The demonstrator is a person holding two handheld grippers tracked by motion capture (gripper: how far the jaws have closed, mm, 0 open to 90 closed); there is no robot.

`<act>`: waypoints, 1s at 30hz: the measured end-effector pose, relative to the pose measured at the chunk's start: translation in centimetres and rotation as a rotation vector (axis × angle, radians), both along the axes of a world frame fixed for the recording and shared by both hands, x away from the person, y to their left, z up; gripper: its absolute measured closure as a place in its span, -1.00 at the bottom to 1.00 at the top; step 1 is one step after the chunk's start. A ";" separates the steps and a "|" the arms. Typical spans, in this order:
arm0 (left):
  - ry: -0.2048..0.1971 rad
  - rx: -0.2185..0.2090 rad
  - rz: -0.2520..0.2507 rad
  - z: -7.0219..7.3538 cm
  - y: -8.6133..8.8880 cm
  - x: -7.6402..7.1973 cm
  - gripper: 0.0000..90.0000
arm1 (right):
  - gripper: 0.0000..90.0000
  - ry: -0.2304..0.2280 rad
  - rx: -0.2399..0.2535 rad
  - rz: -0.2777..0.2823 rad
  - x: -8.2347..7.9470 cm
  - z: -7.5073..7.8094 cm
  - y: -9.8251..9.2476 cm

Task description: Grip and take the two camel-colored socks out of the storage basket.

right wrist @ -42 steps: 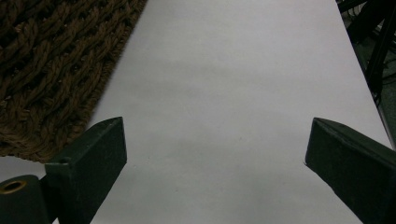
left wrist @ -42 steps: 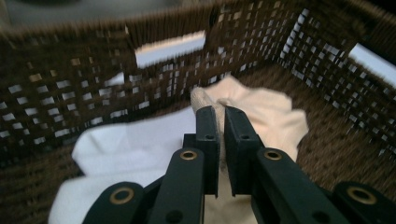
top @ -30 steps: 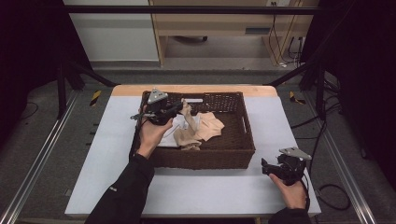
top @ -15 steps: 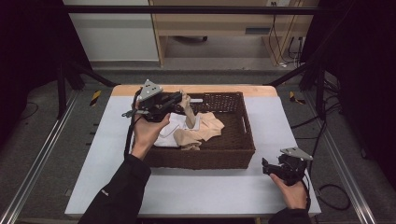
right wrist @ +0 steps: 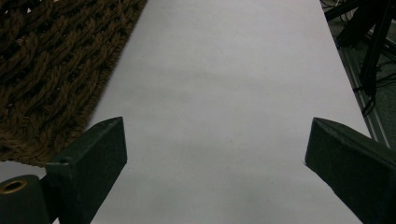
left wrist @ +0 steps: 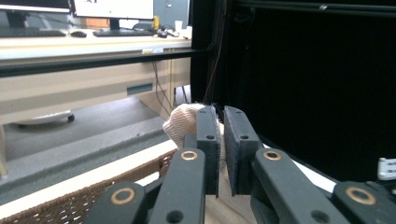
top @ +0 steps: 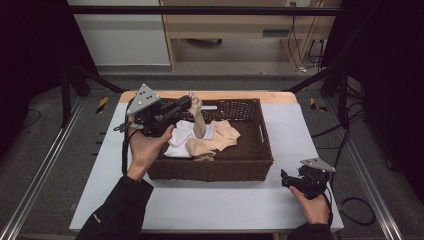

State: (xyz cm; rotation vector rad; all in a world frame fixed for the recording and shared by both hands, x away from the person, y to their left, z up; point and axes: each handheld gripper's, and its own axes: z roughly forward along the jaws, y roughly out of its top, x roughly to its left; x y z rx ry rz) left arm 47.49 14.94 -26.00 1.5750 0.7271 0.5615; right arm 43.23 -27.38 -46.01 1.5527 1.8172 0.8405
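Observation:
A brown wicker basket (top: 260, 150) stands mid-table and holds a beige cloth (top: 200, 127) and a white cloth (top: 179, 141). My left gripper (top: 190, 102) is raised over the basket's back left part, shut on a corner of the beige cloth, which hangs down from the jaws into the basket. In the left gripper view the beige cloth (left wrist: 184, 122) bulges out beside the pinched jaws of the gripper (left wrist: 221, 116). My right gripper (top: 286, 177) rests low on the table near the basket's front right corner, and its jaws stand wide apart around nothing (right wrist: 215, 135).
The white table top (top: 225, 210) has bare room in front of and to both sides of the basket. The basket's woven wall (right wrist: 51, 70) is close on the left of the right gripper's view. A wooden bench (top: 240, 30) stands beyond the table.
My left gripper has risen and drawn back to the left, pulling the beige cloth's corner higher out of the basket. The right gripper has stayed put.

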 end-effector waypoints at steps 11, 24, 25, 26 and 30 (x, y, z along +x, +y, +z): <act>-0.054 0.001 -0.057 1.4 1.0 -4.5 0.88 | -0.87 0.003 0.007 -0.008 -0.1 0.0 0.0; -0.063 0.018 -0.141 -0.1 1.0 -9.3 0.88 | -0.87 -0.002 0.004 -0.008 -0.3 0.0 -0.1; -0.059 0.021 -0.150 -0.4 1.0 -9.6 0.88 | -0.87 -0.003 0.005 -0.008 -0.3 0.1 0.0; -0.055 0.022 -0.159 -0.8 0.9 -9.9 0.88 | -0.87 -0.003 0.006 -0.007 -0.3 0.1 0.0; -0.031 0.030 -0.181 -2.3 0.8 -10.6 0.88 | -0.87 -0.004 0.007 -0.008 -0.4 0.1 0.0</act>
